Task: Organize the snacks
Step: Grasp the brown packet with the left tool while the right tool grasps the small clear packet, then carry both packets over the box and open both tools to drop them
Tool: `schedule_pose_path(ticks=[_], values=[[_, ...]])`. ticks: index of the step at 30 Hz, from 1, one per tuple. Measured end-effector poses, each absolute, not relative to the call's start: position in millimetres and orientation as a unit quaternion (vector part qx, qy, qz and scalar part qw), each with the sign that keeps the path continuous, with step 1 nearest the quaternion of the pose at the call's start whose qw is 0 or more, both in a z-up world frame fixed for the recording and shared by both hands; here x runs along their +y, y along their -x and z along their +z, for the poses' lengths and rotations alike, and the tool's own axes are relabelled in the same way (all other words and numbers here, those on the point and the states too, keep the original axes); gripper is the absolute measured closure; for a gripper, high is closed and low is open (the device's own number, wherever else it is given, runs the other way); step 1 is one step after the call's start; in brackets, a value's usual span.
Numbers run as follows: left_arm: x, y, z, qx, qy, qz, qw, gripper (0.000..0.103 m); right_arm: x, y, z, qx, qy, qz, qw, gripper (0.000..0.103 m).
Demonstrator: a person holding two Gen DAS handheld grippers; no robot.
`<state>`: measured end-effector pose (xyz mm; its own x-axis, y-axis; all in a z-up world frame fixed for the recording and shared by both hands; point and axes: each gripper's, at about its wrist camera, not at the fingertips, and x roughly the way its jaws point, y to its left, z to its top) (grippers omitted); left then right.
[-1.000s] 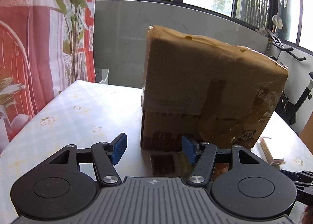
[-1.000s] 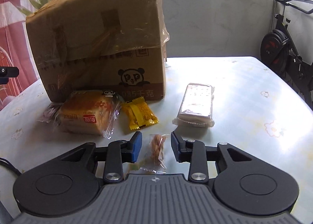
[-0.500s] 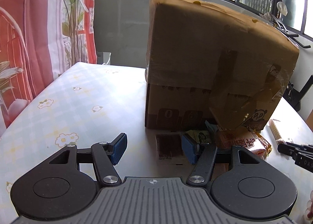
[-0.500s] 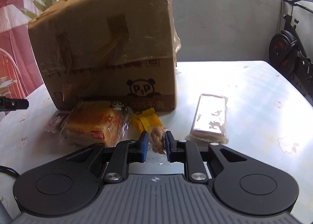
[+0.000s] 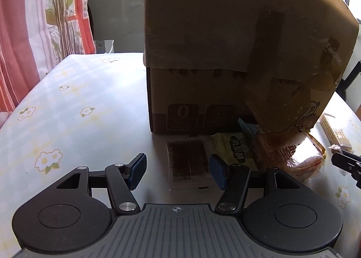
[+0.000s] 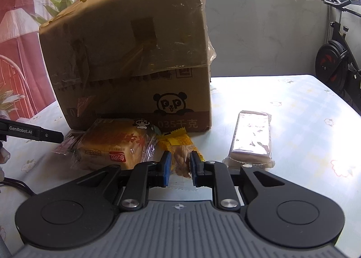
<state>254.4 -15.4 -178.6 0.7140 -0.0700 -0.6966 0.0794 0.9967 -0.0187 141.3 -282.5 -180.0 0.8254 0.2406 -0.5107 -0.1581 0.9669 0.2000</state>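
A tall taped cardboard box (image 6: 130, 59) (image 5: 225, 55) stands on the table. Snacks lie at its foot: a wrapped bread loaf (image 6: 115, 145) (image 5: 291, 154), a yellow packet (image 6: 178, 143), a pale green packet (image 5: 234, 149), a flat brown bar in clear wrap (image 5: 187, 161) and a long wafer pack (image 6: 252, 138) (image 5: 334, 131). My right gripper (image 6: 179, 165) is shut on a small clear-wrapped pastry (image 6: 180, 161), held just off the table. My left gripper (image 5: 178, 169) is open, low over the brown bar, which lies between its blue pads without touching them.
The table (image 5: 67, 104) (image 6: 304, 109) has a pale floral cloth. A red-patterned curtain (image 5: 27, 32) hangs at the left. An exercise bike (image 6: 334, 64) stands past the far right edge. The left gripper's finger (image 6: 33, 134) shows at the left of the right wrist view.
My right gripper closed on the small pastry and lifted it slightly. My left gripper moved forward and down toward the snacks, so the brown bar now lies between its fingers.
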Motion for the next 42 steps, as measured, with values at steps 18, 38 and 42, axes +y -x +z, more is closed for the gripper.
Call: schedule_pose_path(ticks=[18, 38, 42], values=[[-31.7, -261.4, -191.4, 0.376, -0.036, -0.029, 0.926, 0.059, -283.5, -142.3, -180.2, 0.278, -0.077, 0.110, 0.951, 0.083], [-11.1, -186.1, -139.1, 0.313, 0.005, -0.025, 0.949, 0.063, -285.4, -133.9, -172.4, 0.262, -0.084, 0.086, 0.957, 0.083], [-14.1, -181.5, -99.1, 0.251, -0.020, -0.035, 0.967, 0.063, -292.2, -126.6, -139.7, 0.223, -0.092, 0.083, 0.967, 0.083]])
